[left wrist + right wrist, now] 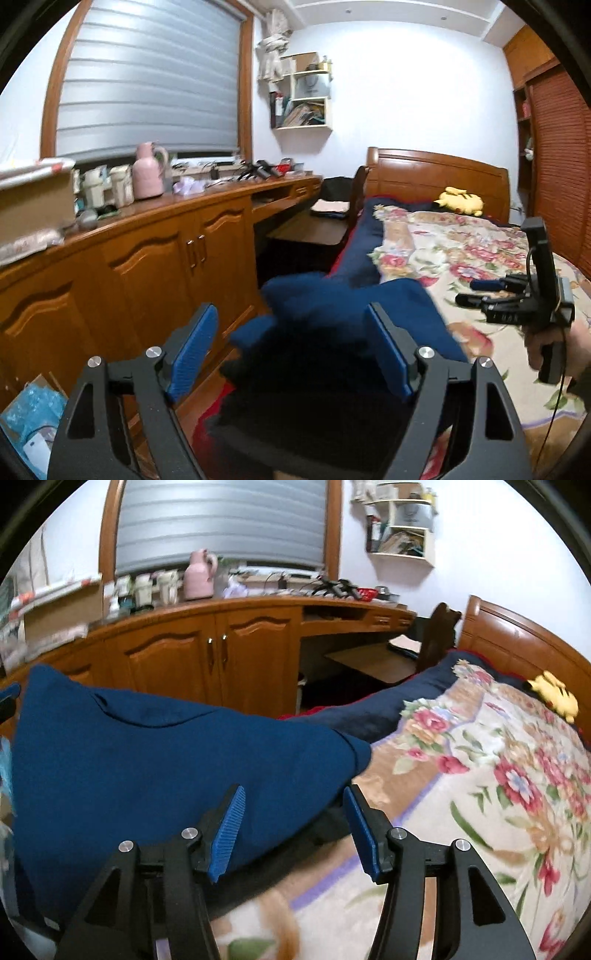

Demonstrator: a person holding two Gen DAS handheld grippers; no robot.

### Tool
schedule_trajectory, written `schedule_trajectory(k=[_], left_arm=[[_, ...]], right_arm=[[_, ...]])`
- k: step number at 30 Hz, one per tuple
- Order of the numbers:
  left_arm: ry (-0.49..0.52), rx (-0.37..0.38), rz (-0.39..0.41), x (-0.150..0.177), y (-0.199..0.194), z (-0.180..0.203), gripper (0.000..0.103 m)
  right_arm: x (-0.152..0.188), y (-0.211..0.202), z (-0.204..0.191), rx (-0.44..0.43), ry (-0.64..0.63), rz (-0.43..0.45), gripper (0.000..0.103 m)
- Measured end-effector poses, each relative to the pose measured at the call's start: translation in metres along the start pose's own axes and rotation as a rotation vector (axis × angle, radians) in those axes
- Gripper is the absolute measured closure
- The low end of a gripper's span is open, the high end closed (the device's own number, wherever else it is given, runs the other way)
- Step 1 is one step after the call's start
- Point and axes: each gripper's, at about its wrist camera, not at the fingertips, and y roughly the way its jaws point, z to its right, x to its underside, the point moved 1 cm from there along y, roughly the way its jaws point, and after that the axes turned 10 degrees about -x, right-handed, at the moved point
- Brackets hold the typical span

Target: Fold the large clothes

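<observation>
A large dark blue garment (155,760) lies bunched at the near left edge of the bed, on the floral bedspread (498,794). It also shows in the left wrist view (332,314) as a blurred blue heap. My left gripper (295,339) is open, its blue pads wide apart with the garment between and just beyond them. My right gripper (293,819) is open, its pads on either side of the garment's right edge. The right gripper also shows in the left wrist view (469,293), held by a hand over the bed.
A wooden cabinet and desk (221,646) run along the left wall, cluttered with a pink jug (199,572) and boxes. The wooden headboard (436,177) and a yellow plush toy (460,201) are at the bed's far end. A wooden chair (354,199) stands by the desk.
</observation>
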Motion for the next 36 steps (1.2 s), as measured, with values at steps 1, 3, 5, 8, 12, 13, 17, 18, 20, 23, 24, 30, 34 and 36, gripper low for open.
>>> schedule_trajectory(k=[1,3,5,8,12,13,17,18,20,23,24,30,34,36], left_arm=[[0.013,0.011,0.005,-0.005,-0.001,0.011,0.022],[0.031,0.019,0.006,-0.011,0.001,0.023,0.022],[0.044,0.034,-0.006,-0.015,0.006,0.038,0.022],[0.075,0.058,-0.033,-0.013,0.019,0.055,0.021],[0.108,0.045,-0.094,-0.001,0.039,0.065,0.023],[0.117,0.035,-0.108,0.004,0.043,0.066,0.024],[0.115,-0.003,-0.164,0.023,0.057,0.054,0.026],[0.104,-0.001,-0.181,0.026,0.059,0.052,0.026],[0.100,-0.003,-0.191,0.033,0.059,0.049,0.026],[0.077,-0.003,-0.193,0.036,0.058,0.045,0.026],[0.077,-0.006,-0.185,0.035,0.056,0.046,0.026],[0.066,-0.044,-0.157,0.032,0.044,0.054,0.020],[0.038,-0.029,-0.143,0.027,0.030,0.061,0.000],[0.050,-0.010,-0.126,0.025,0.018,0.073,0.000]], right_arm=[[0.002,-0.007,0.002,-0.001,0.013,0.009,0.046],[0.020,-0.026,0.000,-0.003,0.020,0.024,0.046],[0.032,-0.041,-0.004,-0.001,0.019,0.027,0.046],[0.043,-0.052,-0.009,-0.014,0.018,0.024,0.046],[0.053,-0.072,-0.013,-0.027,0.008,0.031,0.046],[0.053,-0.075,-0.013,-0.031,0.007,0.032,0.046],[0.059,-0.088,-0.017,-0.041,-0.005,0.038,0.046],[0.060,-0.091,-0.016,-0.044,-0.008,0.040,0.046],[0.062,-0.096,-0.018,-0.053,-0.014,0.046,0.046],[0.069,-0.104,-0.020,-0.063,-0.025,0.051,0.046],[0.071,-0.106,-0.021,-0.066,-0.026,0.053,0.046],[0.081,-0.117,-0.023,-0.068,-0.031,0.059,0.046],[0.089,-0.127,-0.019,-0.064,-0.023,0.064,0.045],[0.093,-0.132,-0.016,-0.055,-0.015,0.068,0.045]])
